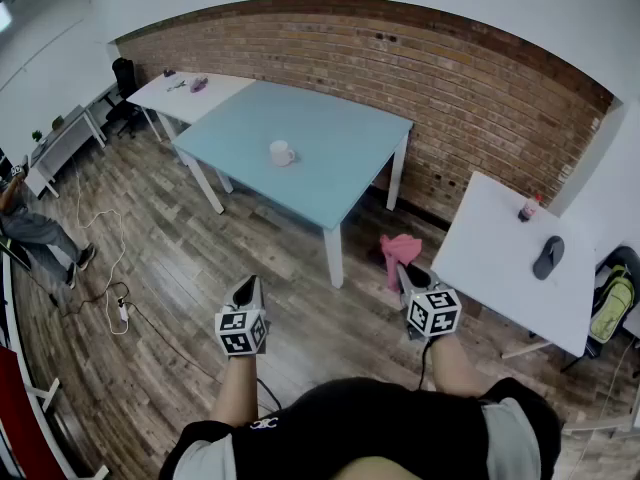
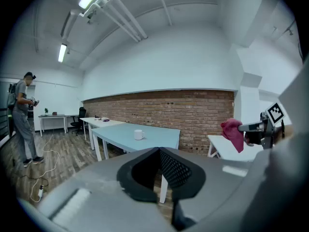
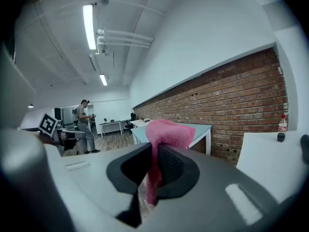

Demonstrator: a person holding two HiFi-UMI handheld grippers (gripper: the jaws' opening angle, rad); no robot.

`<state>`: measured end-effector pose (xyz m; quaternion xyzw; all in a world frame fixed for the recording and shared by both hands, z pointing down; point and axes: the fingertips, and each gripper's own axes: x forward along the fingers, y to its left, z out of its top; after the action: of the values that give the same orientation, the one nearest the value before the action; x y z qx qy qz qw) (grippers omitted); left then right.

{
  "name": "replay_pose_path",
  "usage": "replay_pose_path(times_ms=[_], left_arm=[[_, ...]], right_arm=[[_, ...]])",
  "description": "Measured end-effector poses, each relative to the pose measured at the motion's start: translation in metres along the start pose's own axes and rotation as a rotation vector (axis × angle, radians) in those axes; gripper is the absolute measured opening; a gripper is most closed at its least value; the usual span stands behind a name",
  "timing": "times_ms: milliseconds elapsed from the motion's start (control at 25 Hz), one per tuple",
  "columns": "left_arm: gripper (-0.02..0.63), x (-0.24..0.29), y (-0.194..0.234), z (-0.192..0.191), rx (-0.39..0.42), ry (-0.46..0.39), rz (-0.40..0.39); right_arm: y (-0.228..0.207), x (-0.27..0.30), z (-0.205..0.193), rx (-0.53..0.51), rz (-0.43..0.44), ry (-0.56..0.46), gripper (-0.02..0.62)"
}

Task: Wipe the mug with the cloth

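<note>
No readable text, brand or number anywhere. Left marker cube [image 1: 241, 330] and right marker cube [image 1: 433, 311] carry black-and-white square codes only (patterns, no letters). Bottle [image 1: 528, 208]: red label, print too small.

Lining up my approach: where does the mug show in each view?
Head view: mug at upper centre, on the blue table.
Left gripper view: mug left of centre, on the blue table.
Right gripper view: not visible; the cloth covers much of the blue table.
Shared landmark: the blue table by the brick wall.
</note>
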<state>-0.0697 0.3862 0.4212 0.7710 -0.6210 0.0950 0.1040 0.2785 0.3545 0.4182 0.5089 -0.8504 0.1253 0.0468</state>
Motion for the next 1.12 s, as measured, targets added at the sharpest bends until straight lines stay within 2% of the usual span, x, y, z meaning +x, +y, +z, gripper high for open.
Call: replay_pose_path(times_ms=[280,760,1120], left_arm=[[0.001,0.005,0.002,-0.001,0.012,0.025,-0.004],[0.002,0.008,0.010,-0.011,0.019,0.070,-0.043],[0.002,0.012,0.034,-0.008,0.006,0.053,-0.059]], right_arm=[[0.007,0.006,0.007,0.049,-0.024,-0.042,0.038],[0.030,0.025,0.007,0.041,-0.040,-0.024,0.038],[0.051,0.042,0.005,0.006,-0.046,-0.002,0.038]])
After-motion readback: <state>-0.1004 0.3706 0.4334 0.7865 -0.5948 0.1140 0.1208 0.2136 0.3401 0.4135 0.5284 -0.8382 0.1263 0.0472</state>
